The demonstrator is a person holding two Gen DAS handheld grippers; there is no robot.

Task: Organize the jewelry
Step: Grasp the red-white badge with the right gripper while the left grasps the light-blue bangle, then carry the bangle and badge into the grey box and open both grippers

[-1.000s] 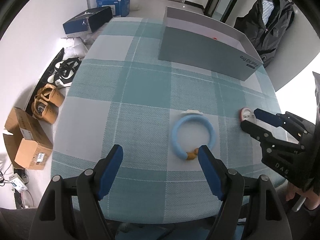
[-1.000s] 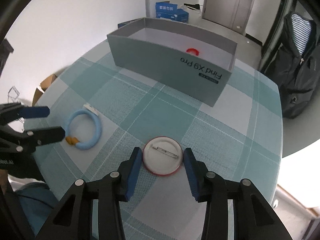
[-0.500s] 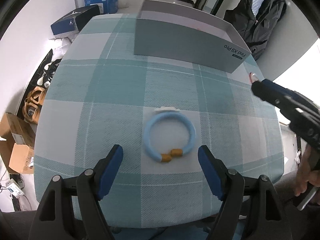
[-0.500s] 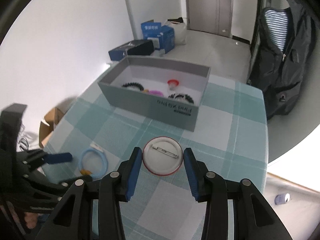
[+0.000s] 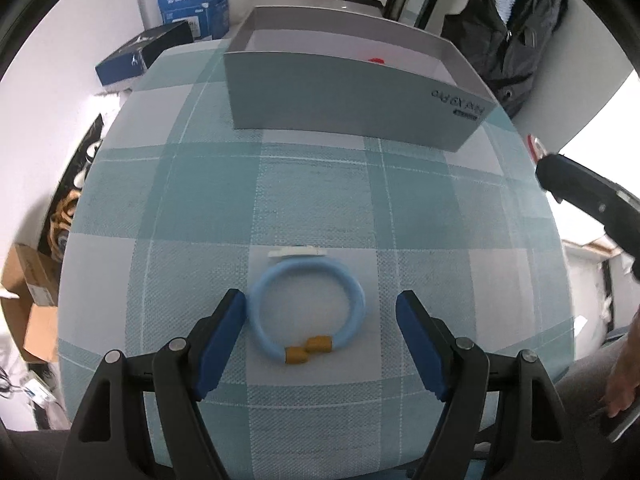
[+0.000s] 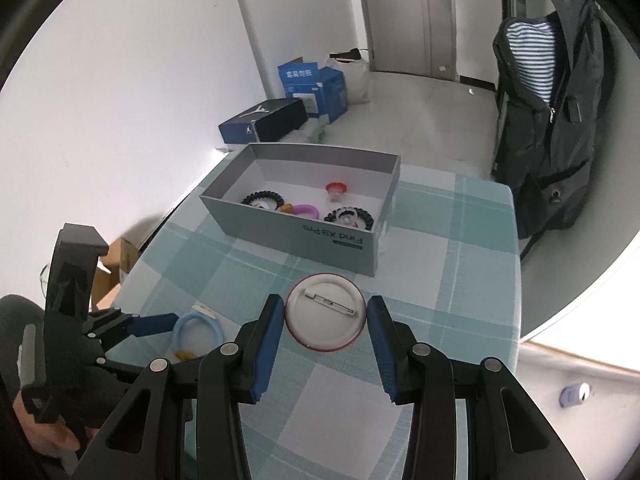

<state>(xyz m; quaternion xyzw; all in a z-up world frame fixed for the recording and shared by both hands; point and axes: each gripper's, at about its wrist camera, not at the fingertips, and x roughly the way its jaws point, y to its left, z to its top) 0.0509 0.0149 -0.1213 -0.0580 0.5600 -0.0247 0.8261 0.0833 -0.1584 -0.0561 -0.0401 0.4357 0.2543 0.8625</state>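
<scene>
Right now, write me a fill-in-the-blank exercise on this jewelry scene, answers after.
1. The right tool is shut on a round pin ____.
2. The bracelet lying between the open left tool fingers is light ____.
3. The grey box on the checked tablecloth already holds two ____ beaded bracelets.

Missing words: badge; blue; black

Gray box (image 6: 304,236) stands open-topped; near wall blocks.

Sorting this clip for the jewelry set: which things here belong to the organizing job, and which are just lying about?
Job:
pin badge, held in right gripper
blue bracelet, between the open left gripper fingers
gray box holding beaded bracelets

Lying about:
black backpack
blue cartons
shoe box
</scene>
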